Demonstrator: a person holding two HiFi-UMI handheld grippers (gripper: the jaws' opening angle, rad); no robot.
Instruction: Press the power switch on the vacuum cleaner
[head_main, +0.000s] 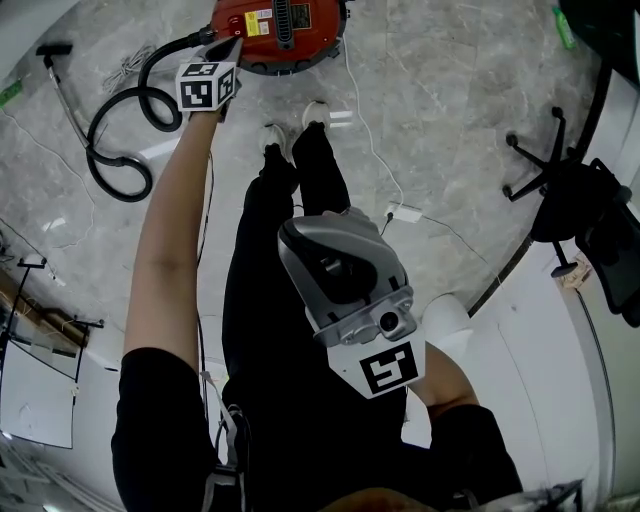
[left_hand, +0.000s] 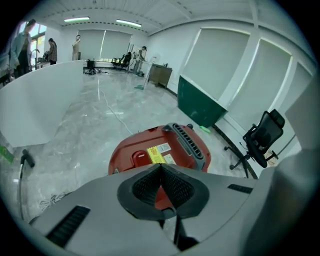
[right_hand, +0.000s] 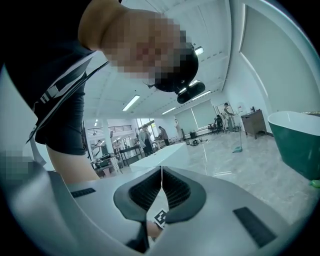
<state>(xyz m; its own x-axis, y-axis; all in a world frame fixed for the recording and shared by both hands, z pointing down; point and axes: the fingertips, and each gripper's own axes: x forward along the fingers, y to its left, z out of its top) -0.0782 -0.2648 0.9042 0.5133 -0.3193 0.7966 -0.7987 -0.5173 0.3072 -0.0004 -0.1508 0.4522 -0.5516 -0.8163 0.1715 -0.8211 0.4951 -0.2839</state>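
Closest to the head camera, the right gripper is held well back from the red vacuum cleaner, its jaws pressed together on nothing; only ceiling and a person are shown in its own view. The left gripper is stretched out to the vacuum cleaner's near edge, jaws likewise closed and empty (contact cannot be judged). A yellow label is seen just beyond its tips, while the black hose coiled beside the vacuum cleaner is shown by the head view.
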